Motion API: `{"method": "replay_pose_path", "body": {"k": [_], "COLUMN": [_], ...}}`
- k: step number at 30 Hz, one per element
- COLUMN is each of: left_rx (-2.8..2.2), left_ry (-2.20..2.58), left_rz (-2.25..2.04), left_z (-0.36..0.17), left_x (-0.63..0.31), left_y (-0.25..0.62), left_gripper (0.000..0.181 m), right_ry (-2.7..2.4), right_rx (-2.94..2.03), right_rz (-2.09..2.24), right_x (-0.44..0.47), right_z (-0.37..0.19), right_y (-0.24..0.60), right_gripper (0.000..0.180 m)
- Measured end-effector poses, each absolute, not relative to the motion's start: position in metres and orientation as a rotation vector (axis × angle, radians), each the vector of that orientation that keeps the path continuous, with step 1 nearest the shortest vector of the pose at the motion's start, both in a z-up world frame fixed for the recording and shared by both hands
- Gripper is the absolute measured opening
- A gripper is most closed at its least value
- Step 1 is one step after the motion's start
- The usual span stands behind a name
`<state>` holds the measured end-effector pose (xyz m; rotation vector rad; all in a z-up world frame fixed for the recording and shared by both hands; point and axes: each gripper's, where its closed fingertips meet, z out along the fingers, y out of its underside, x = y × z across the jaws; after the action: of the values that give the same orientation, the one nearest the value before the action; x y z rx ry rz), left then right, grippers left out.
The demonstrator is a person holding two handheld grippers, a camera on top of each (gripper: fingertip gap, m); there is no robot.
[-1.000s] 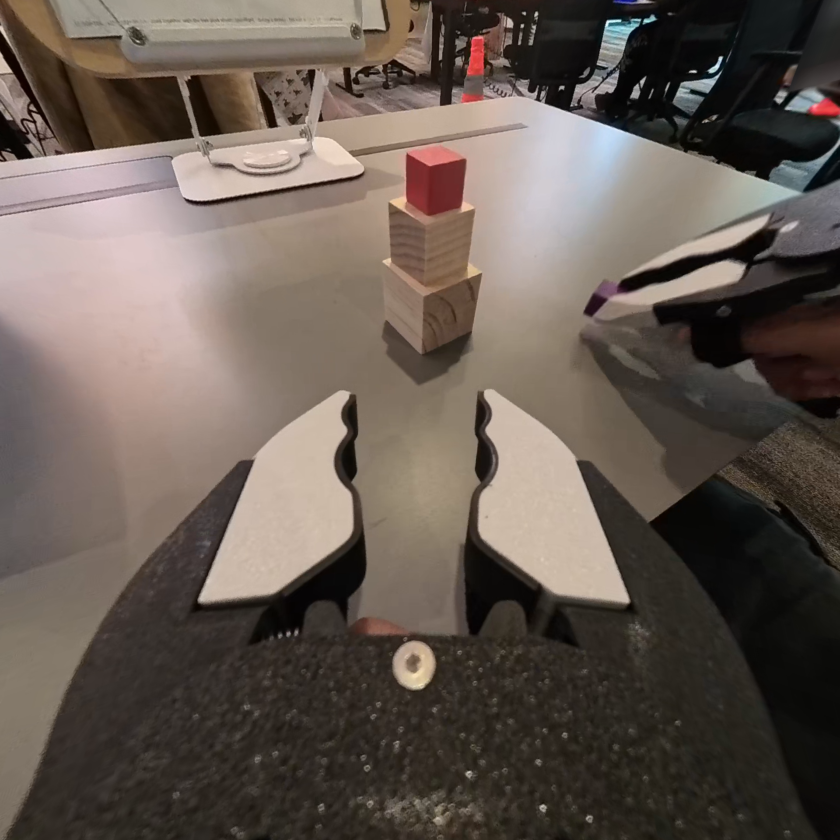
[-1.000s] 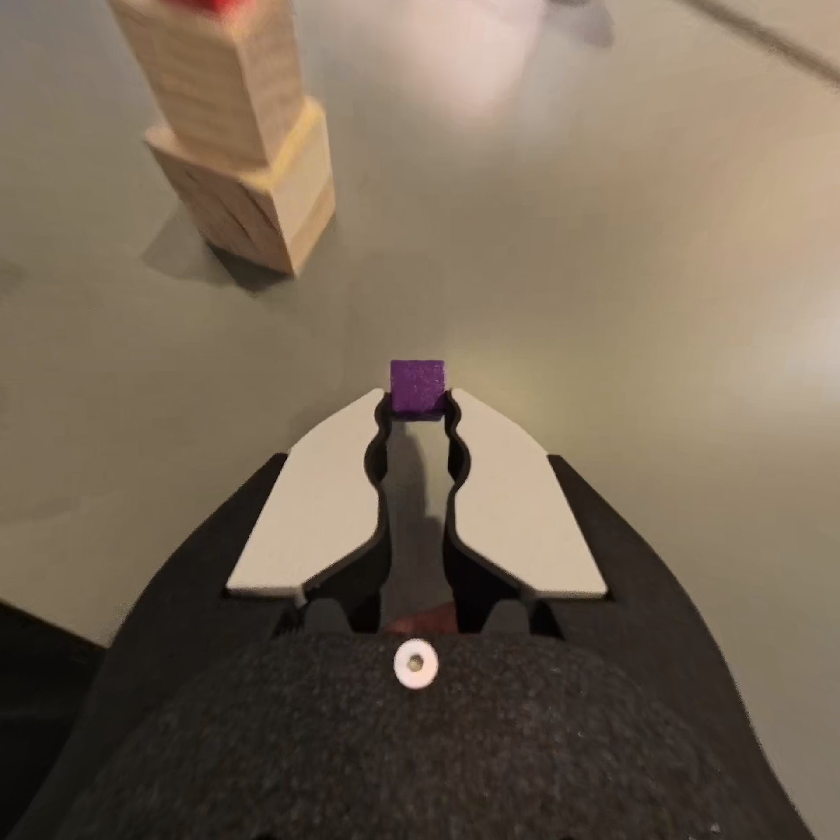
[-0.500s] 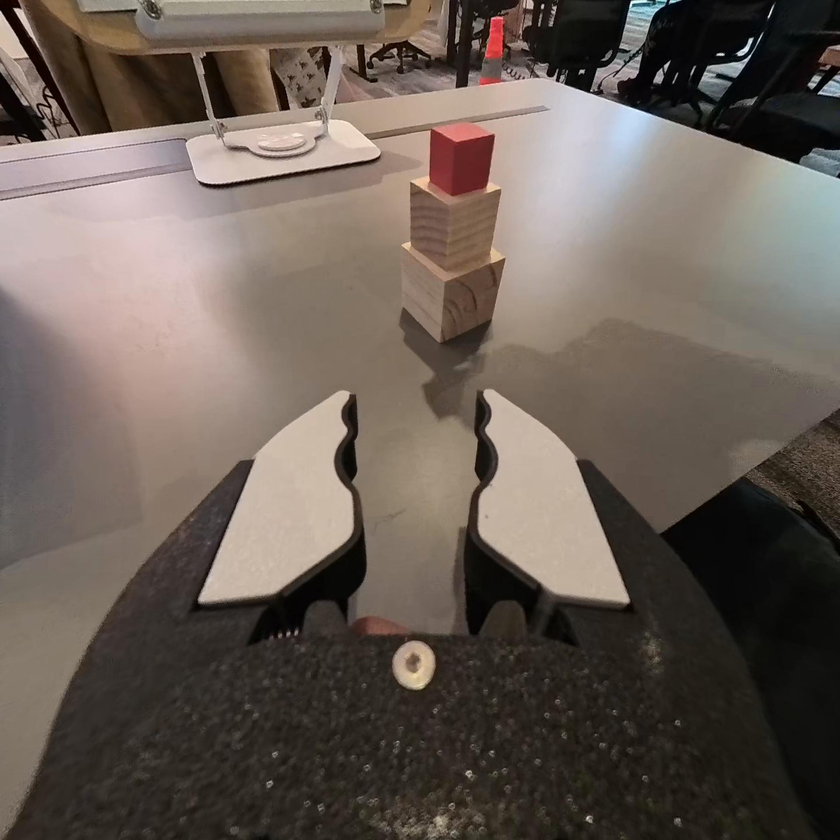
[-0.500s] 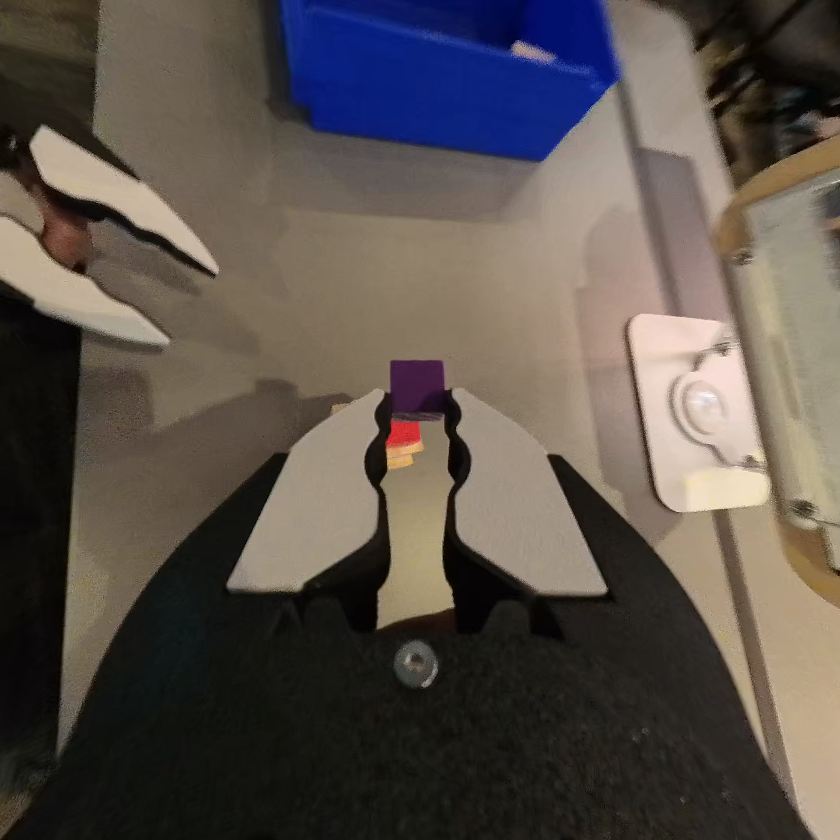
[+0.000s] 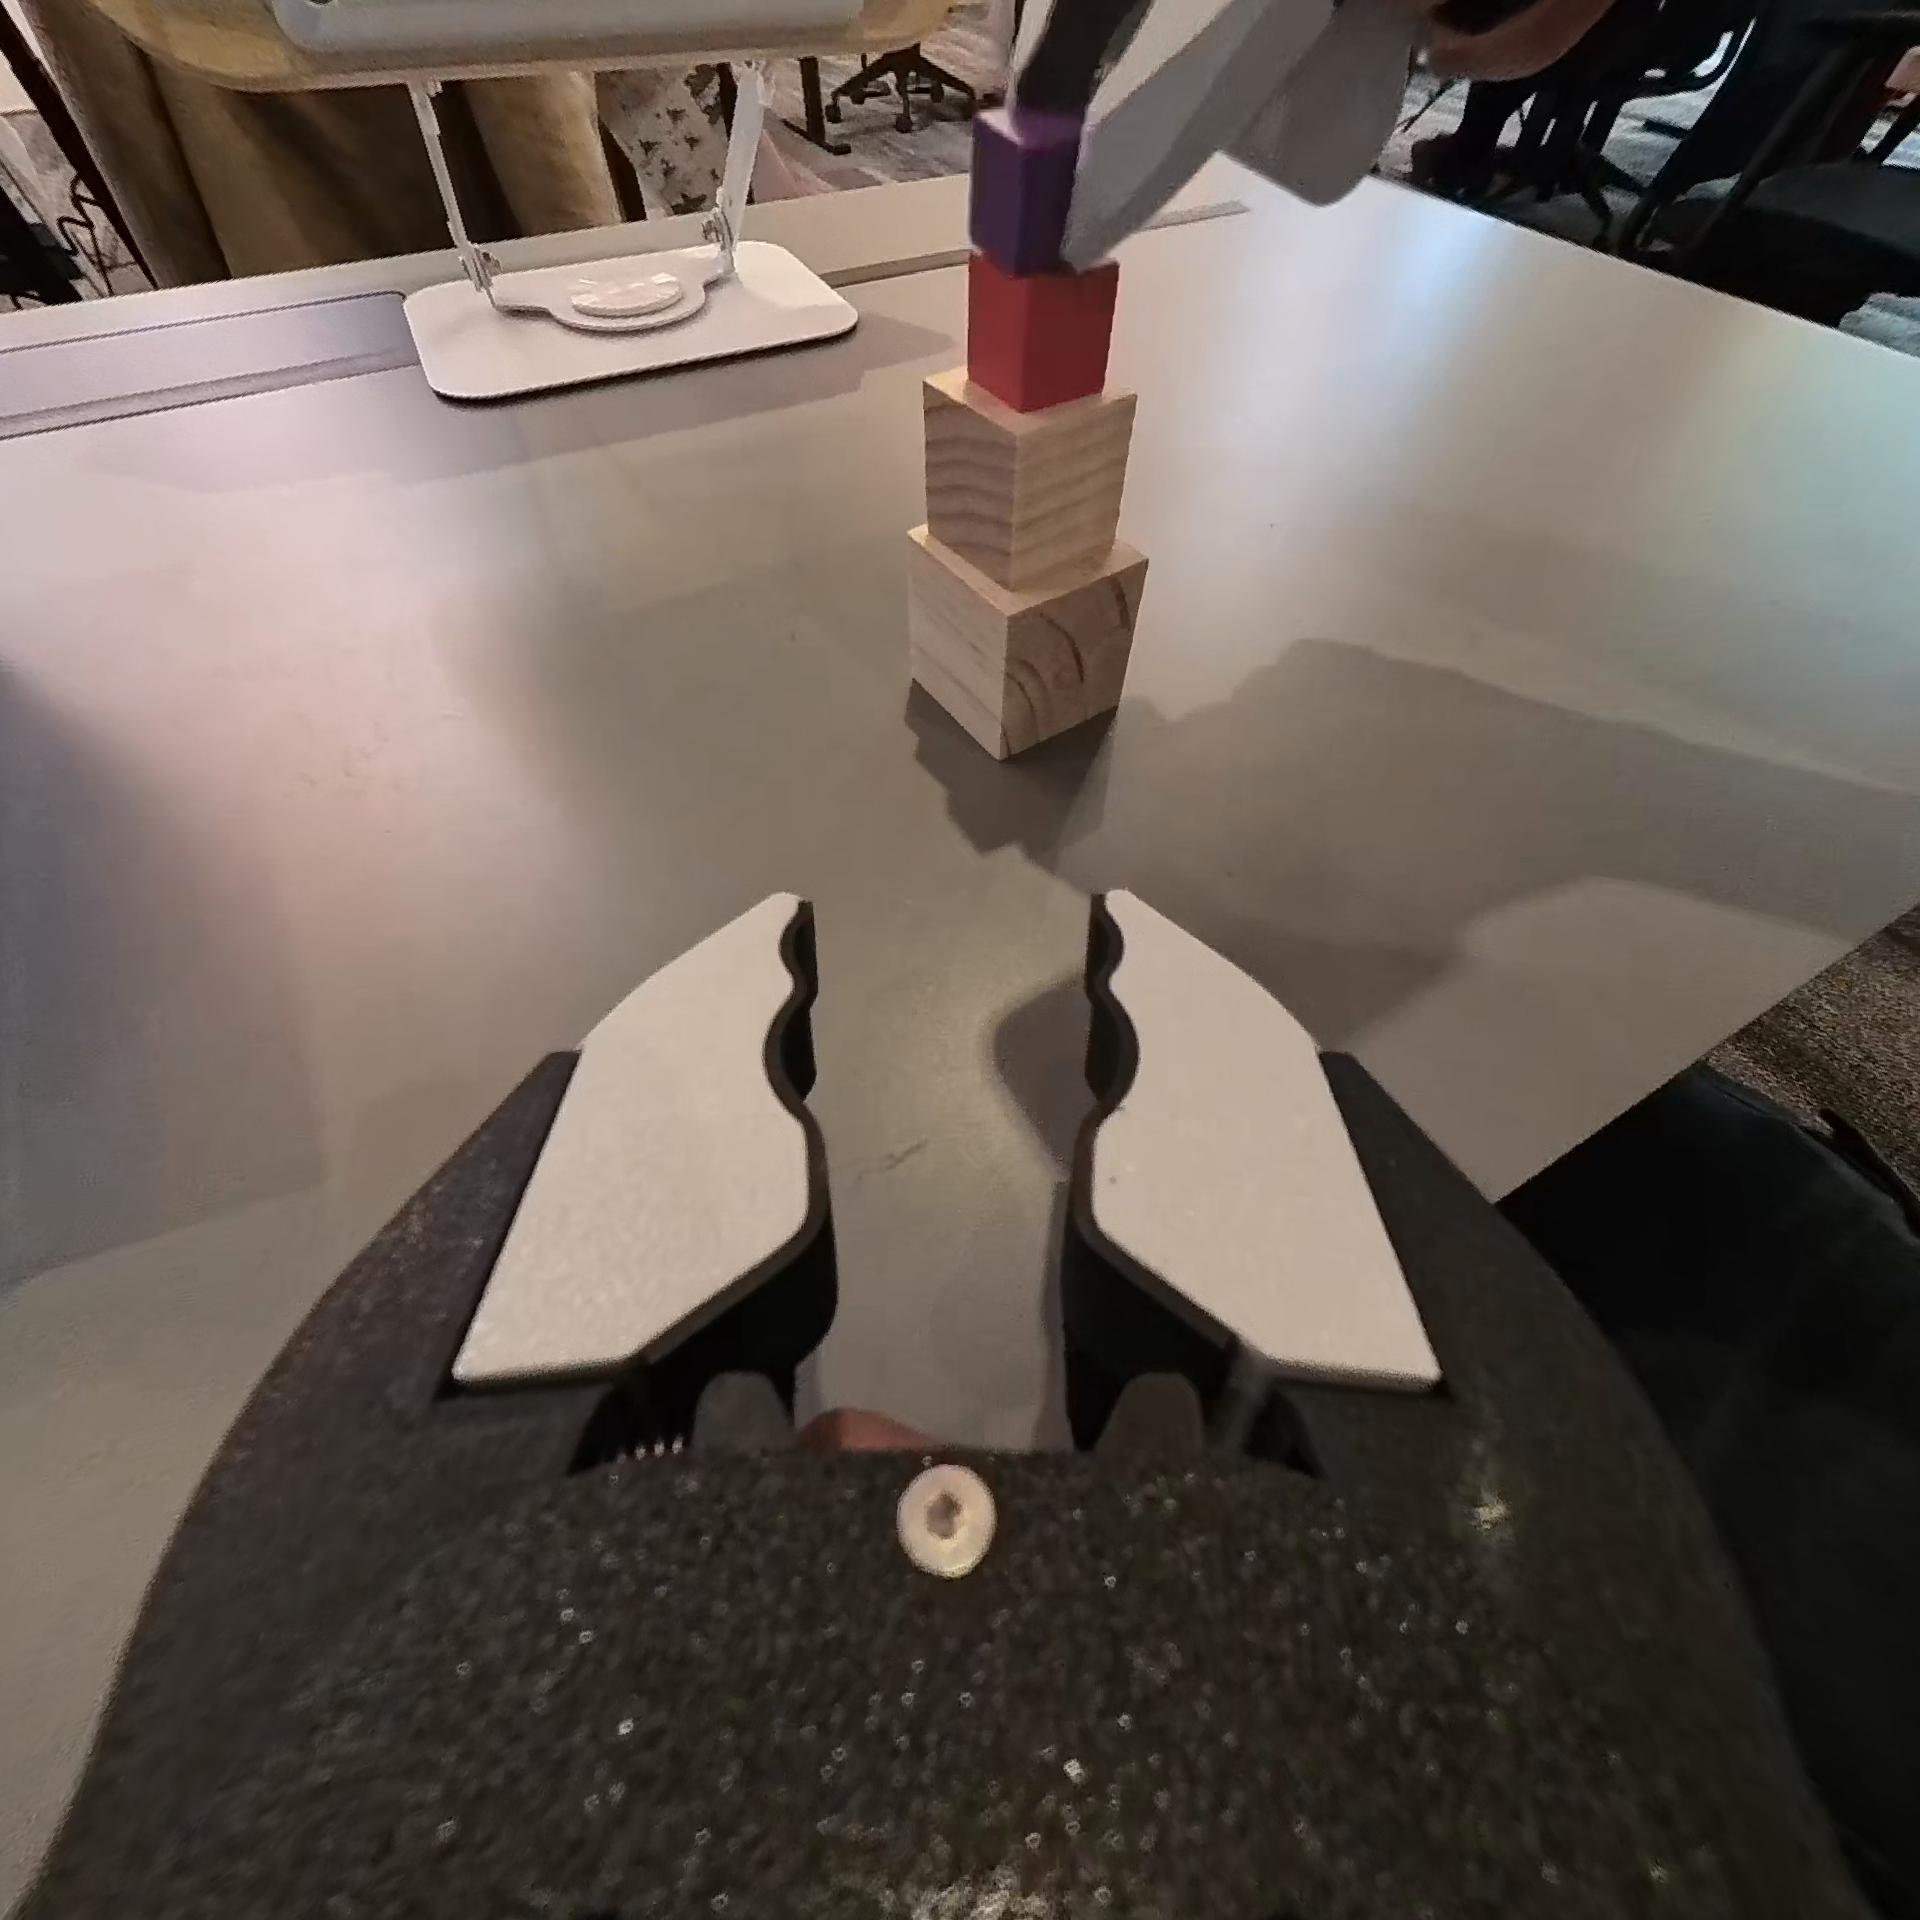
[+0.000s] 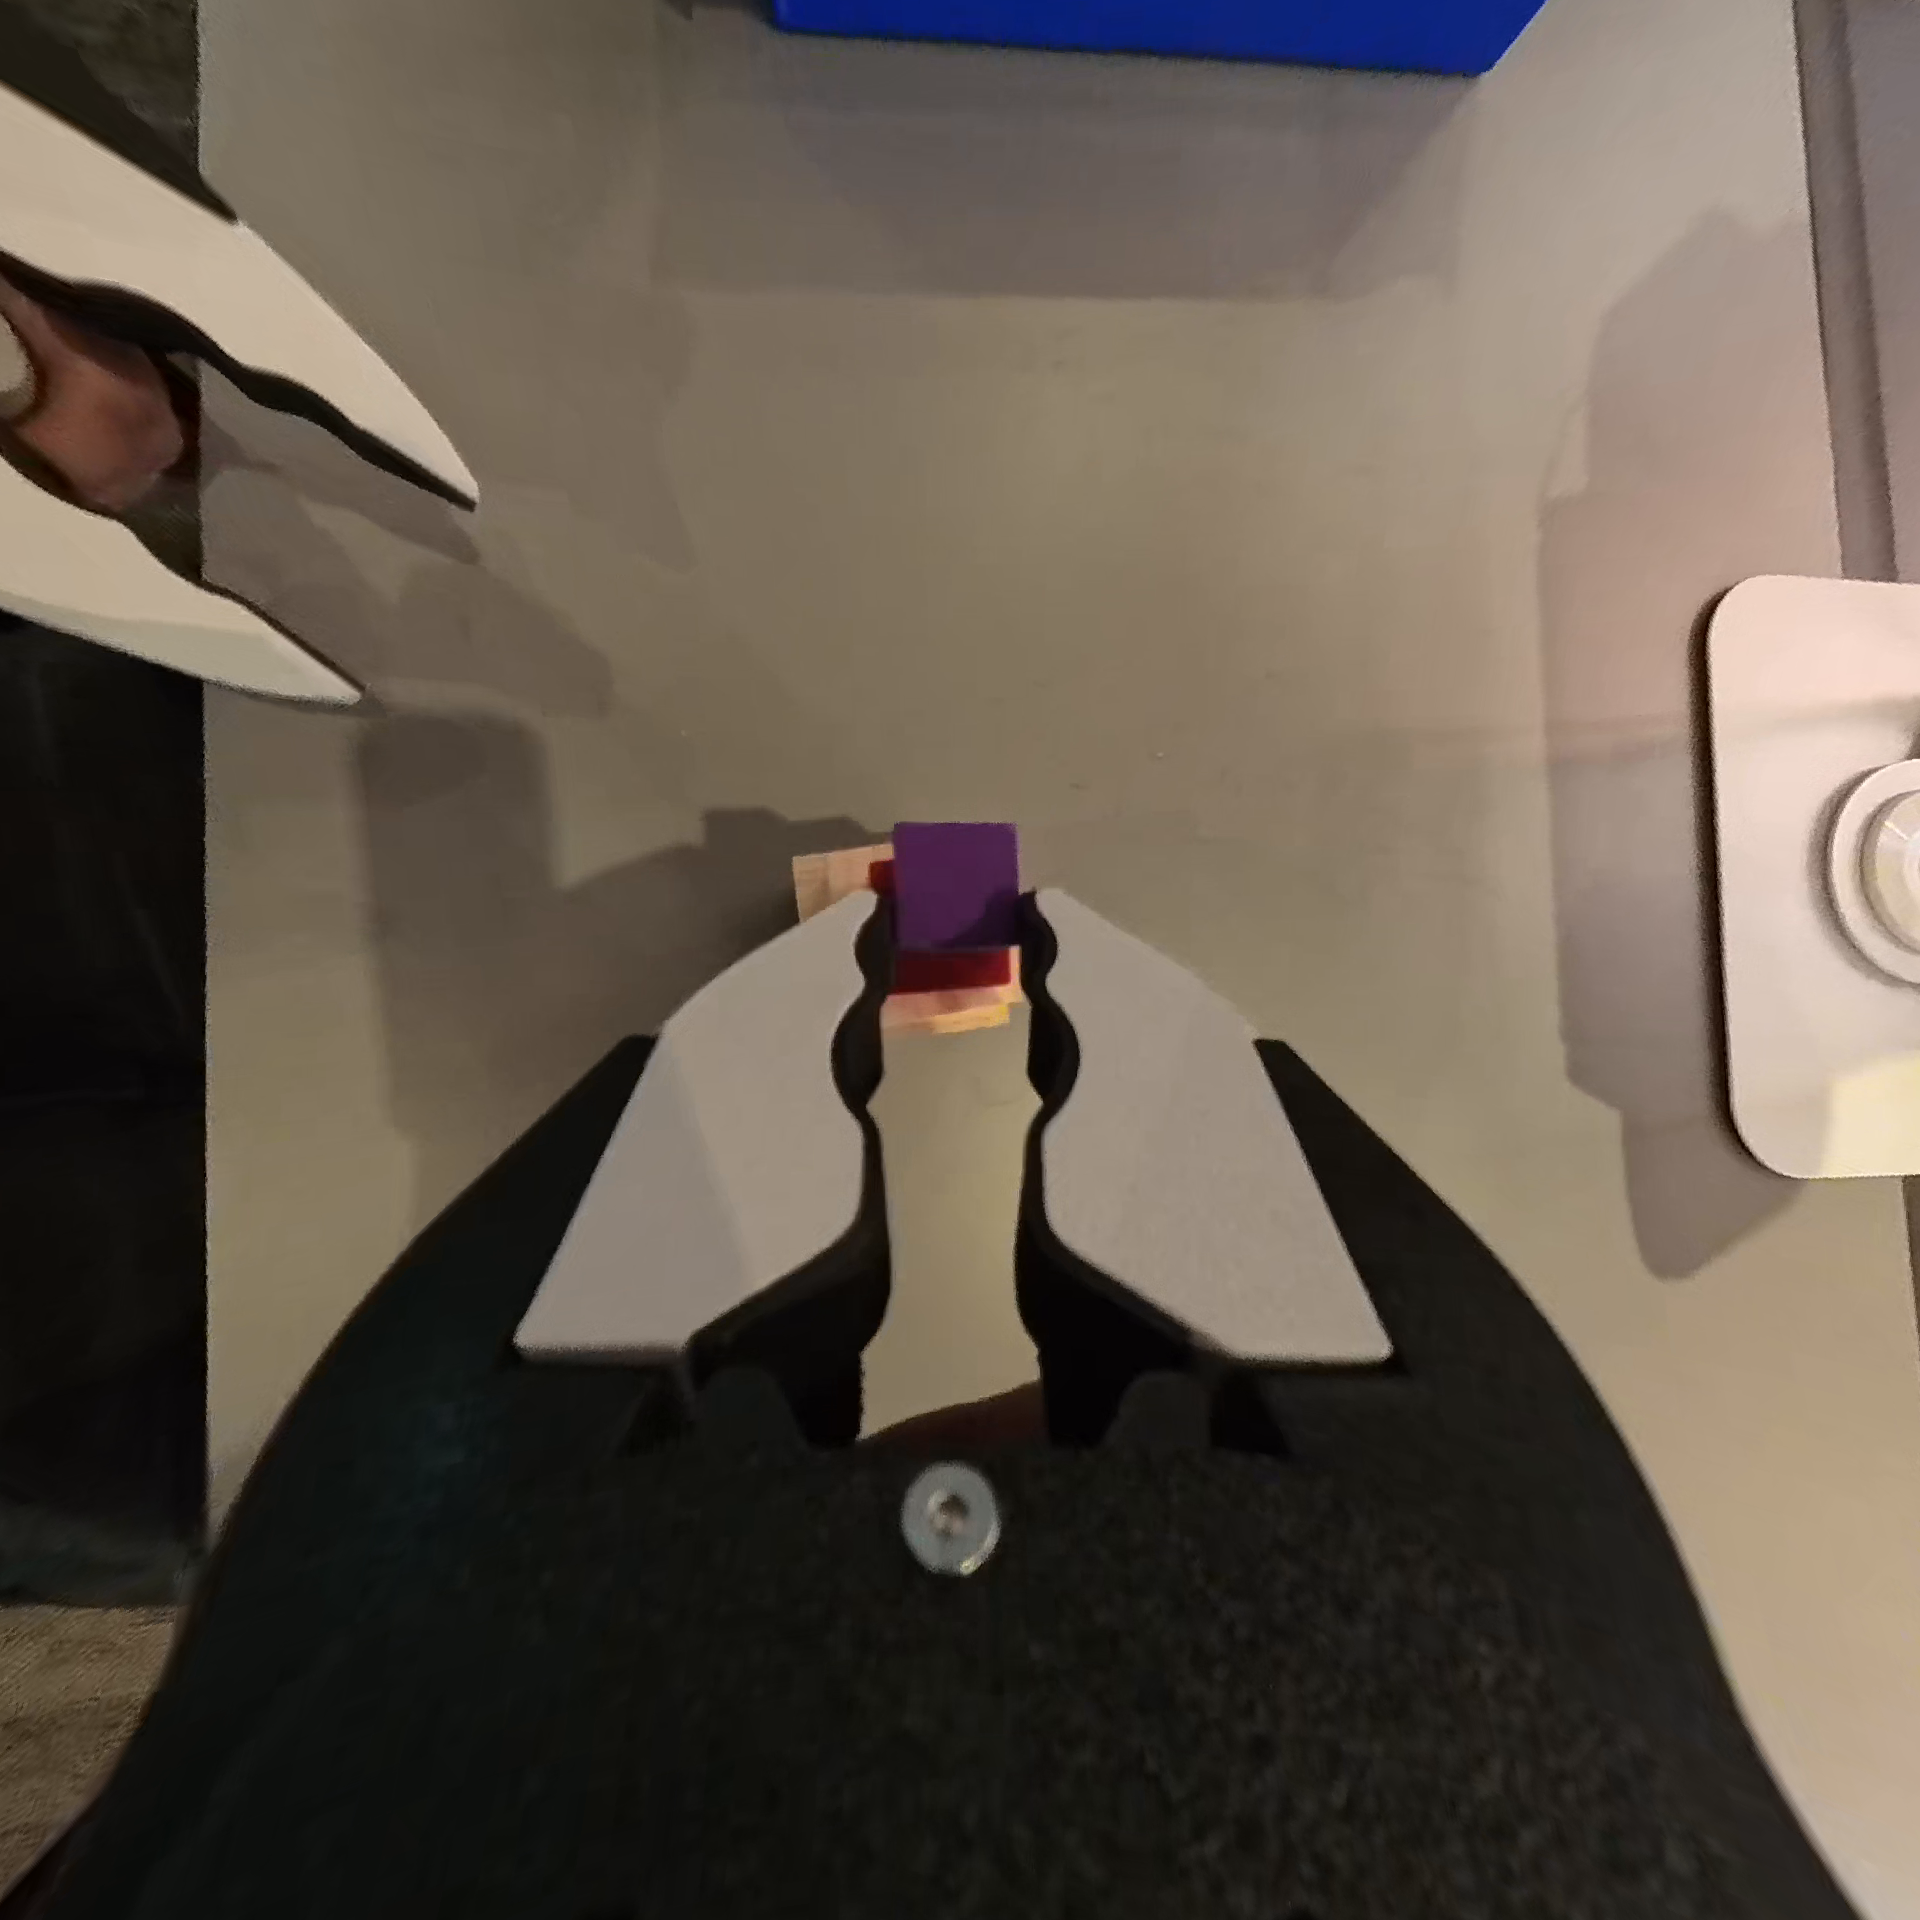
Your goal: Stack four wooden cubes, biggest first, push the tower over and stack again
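Note:
In the left wrist view a tower stands on the grey table (image 5: 416,675): a big plain wooden cube (image 5: 1023,649) at the bottom, a smaller plain cube (image 5: 1029,473) on it, a red cube (image 5: 1039,327) on top. My right gripper (image 6: 956,914) points straight down, shut on a small purple cube (image 6: 954,883), which sits at the red cube's top in the left wrist view (image 5: 1023,192). Whether it rests on it I cannot tell. My left gripper (image 5: 948,914) is open and empty, low over the table in front of the tower.
A white stand base (image 5: 634,317) sits behind the tower to the left and also shows in the right wrist view (image 6: 1818,883). A blue bin (image 6: 1143,31) stands at the far side. The table's right edge (image 5: 1662,1091) is close. Office chairs (image 5: 1714,156) stand beyond the table. The tips of one gripper are about 15 cm away from the tips of the other.
My right gripper has carried the purple cube from low at the right up over the tower and down to the red cube's top. My left gripper has hardly moved and stays open.

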<state>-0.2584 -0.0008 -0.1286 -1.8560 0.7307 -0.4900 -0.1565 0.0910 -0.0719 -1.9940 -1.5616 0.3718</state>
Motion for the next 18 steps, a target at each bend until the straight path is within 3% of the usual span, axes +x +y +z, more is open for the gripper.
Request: {"method": "replay_pose_path", "body": {"k": [4,12,18], "left_rx": [-1.858,-1.85,-1.834], "left_ry": [0.737,0.721,0.677], "left_rz": [-0.485,-0.485,-0.463], "left_z": [-0.129,-0.127,-0.124], "left_x": [-0.258,-0.261,-0.267], "left_y": [-0.002,0.001,0.007], "left_gripper": [0.05,0.05,0.049], "right_ry": [-1.54,-1.183,-0.851], "right_rx": [-1.99,-1.762,-1.833], "right_rz": [0.421,0.248,0.278], "right_x": [-0.158,-0.14,-0.134], "right_z": [-0.066,-0.007,-0.069], "right_y": [0.087,0.06,-0.013], "right_gripper": [0.037,0.029,0.032]}}
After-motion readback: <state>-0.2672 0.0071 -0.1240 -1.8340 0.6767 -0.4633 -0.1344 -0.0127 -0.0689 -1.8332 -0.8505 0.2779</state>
